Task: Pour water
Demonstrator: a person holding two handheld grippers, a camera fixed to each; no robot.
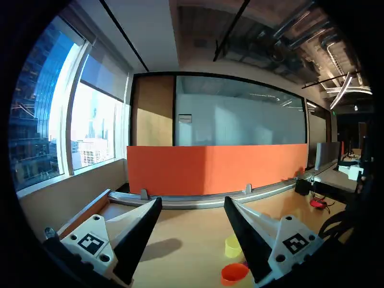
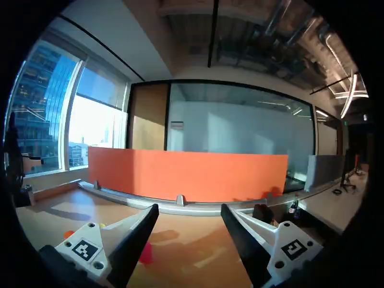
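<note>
Left claw (image 1: 192, 201) gapes empty over the tabletop (image 1: 197, 230); its view gives me a yellow cup (image 1: 233, 246) and an orange cup (image 1: 234, 272), partly behind a finger (image 1: 242, 230). Right claw (image 2: 189, 208) gapes too; a pink thing (image 2: 145, 253) hides behind its finger (image 2: 137, 240).

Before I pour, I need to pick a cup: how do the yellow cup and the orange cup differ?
The yellow cup is pale yellow; the orange cup is bright orange. The yellow cup stands farther off; the orange cup is nearer, at the view's lower edge. Both sit on the desk.
</note>
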